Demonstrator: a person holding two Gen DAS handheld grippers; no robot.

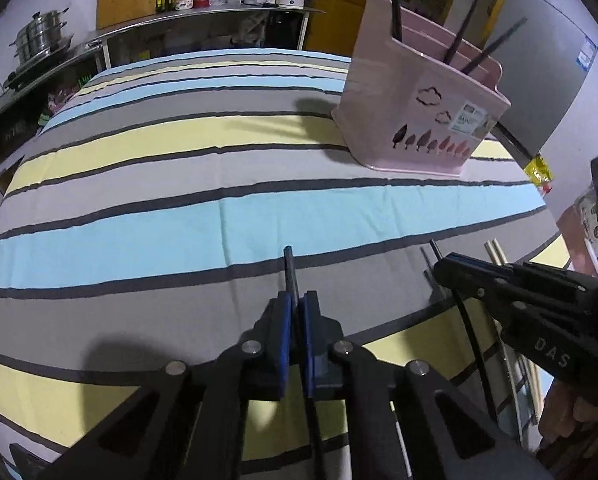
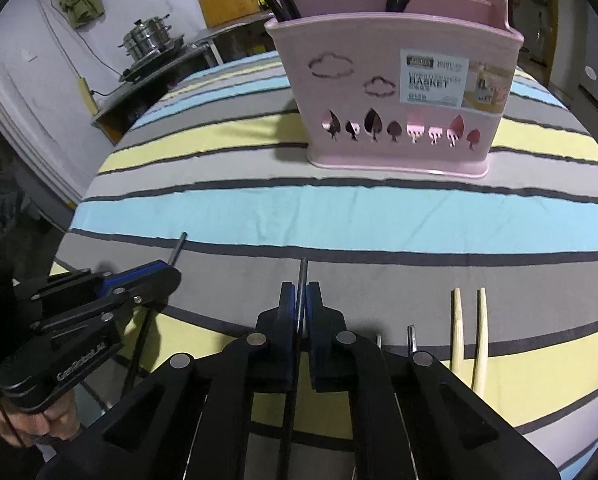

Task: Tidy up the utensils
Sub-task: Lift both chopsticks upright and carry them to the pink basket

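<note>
A pink utensil basket (image 1: 415,112) (image 2: 395,92) stands on the striped tablecloth at the far right, with several black chopsticks (image 1: 395,4) upright in it. My left gripper (image 1: 297,300) is shut on a black chopstick (image 1: 290,268), low over the cloth. My right gripper (image 2: 301,292) is shut on a dark chopstick (image 2: 302,276). In the left wrist view the right gripper (image 1: 447,264) sits to the right. In the right wrist view the left gripper (image 2: 171,270) sits to the left. Two pale wooden chopsticks (image 2: 469,332) lie on the cloth at the right.
The striped tablecloth (image 1: 179,208) covers the table. Two metal-tipped chopsticks (image 2: 411,338) lie beside the right gripper. A steel counter (image 1: 99,44) with stacked pots (image 1: 39,38), bottles and a cutting board stands behind. A grey refrigerator (image 1: 539,80) is at the far right.
</note>
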